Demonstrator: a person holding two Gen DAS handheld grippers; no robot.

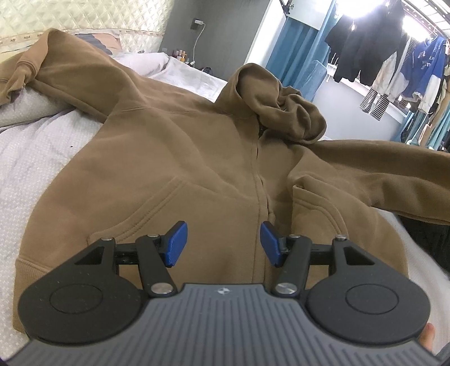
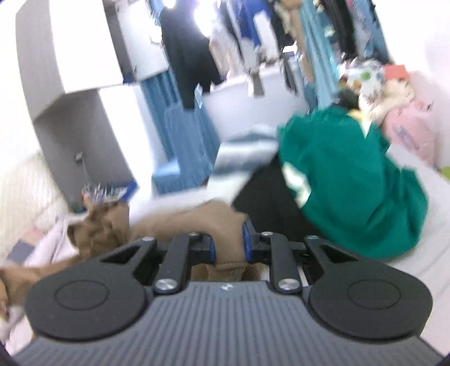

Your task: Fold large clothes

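A large brown zip hoodie (image 1: 180, 157) lies front up on the bed, hood (image 1: 278, 104) bunched at the top, one sleeve (image 1: 25, 73) stretched to the far left and the other (image 1: 374, 171) out to the right. My left gripper (image 1: 223, 243) hovers open above the hem beside the zip, nothing between its blue pads. In the blurred right wrist view, my right gripper (image 2: 228, 245) is shut on the cuff end of a brown sleeve (image 2: 197, 222), and the cloth trails off to the left.
The bed has a pale grey quilt (image 1: 33, 157) and a padded headboard (image 1: 92, 17). A green garment (image 2: 351, 180) and a black one (image 2: 261, 194) lie on the bed to the right. Clothes hang on a rail (image 1: 365, 48) by blue curtains (image 1: 295, 48).
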